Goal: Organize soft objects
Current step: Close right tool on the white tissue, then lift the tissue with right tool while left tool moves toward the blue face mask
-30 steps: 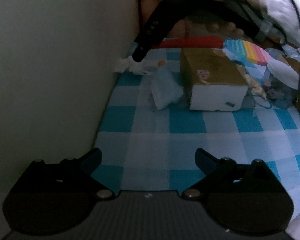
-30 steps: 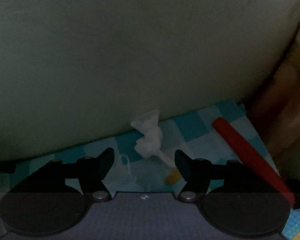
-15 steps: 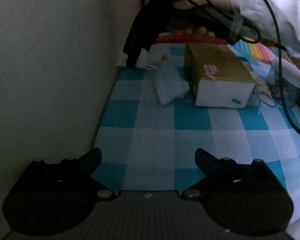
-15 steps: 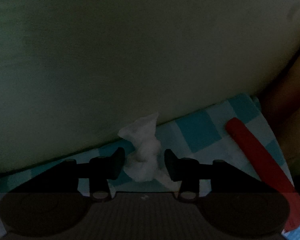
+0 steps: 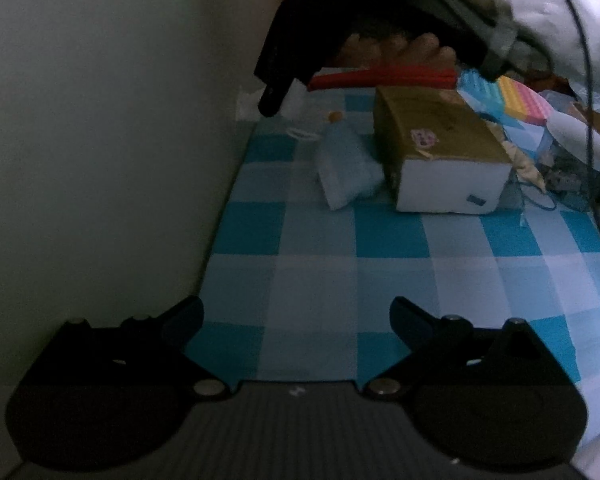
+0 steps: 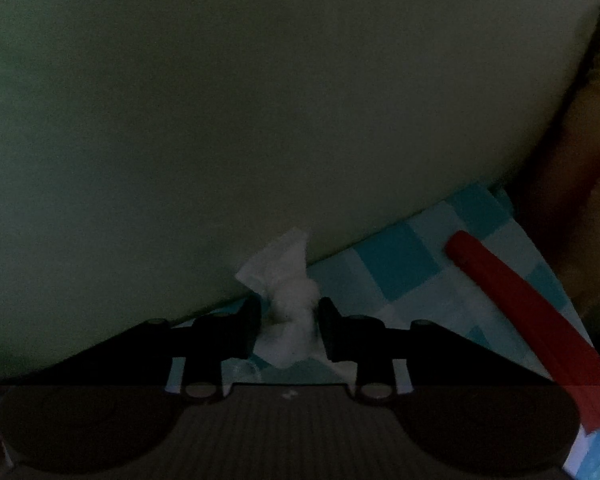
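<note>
Tissue wad: crumpled white tissue point(image 6: 290, 312) lies at the far left corner of the table point(image 5: 332, 280), against the pale wall point(image 6: 260, 100).
Right gripper: right gripper point(image 6: 289, 330) has its jaws closing, the tissue between them; the pads seem to press its sides.
Left gripper: left gripper point(image 5: 296, 316) hangs over the near edge, jaws wide apart, nothing between them.
Risk, grip: I judge the hold shallow; thin paper could tear or slip out on lifting.
Risk, wall: fingertips sit close to the wall and could scrape it.
Risk, neighbours: red bar point(image 6: 524, 308) along the far edge lies near.
Containers: cardboard box point(image 5: 440, 148) is closed, contents hidden; clear jar point(image 5: 568, 168) with white lid holds small bits I cannot identify.
</note>
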### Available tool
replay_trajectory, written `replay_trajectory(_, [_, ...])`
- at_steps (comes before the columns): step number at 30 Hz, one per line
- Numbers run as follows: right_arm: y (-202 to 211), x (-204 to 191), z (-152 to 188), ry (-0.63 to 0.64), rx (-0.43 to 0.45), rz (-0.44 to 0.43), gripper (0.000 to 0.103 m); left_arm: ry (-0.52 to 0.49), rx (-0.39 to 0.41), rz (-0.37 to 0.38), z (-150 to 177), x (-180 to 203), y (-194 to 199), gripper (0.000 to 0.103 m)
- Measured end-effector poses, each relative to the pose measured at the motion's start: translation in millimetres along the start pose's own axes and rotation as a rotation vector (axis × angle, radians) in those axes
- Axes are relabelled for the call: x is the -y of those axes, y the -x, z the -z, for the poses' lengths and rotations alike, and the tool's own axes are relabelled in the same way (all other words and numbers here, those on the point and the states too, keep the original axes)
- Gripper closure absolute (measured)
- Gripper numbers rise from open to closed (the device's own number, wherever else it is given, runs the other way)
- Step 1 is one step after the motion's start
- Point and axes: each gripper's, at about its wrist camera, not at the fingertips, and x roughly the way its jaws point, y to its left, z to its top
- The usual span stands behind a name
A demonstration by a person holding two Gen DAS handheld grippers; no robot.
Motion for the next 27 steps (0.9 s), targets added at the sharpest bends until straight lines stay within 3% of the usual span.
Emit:
replay_trajectory(15, [92, -16, 33, -0.045, 0.13, -0.035, 0.068, -0.004, 0.034, 0.053, -6, 3, 17, 0.007])
replay_trajectory(23, [146, -19, 80, -0.06, 0.17, 0.015, 0.068, -0.031, 0.087, 0.066, -23, 11, 25, 0.013])
replay_trajectory(27, [167, -13, 105, -0.082, 0.19, 0.04, 0.068, 0.015, 0.094, 0.069, -35, 10, 29, 0.013])
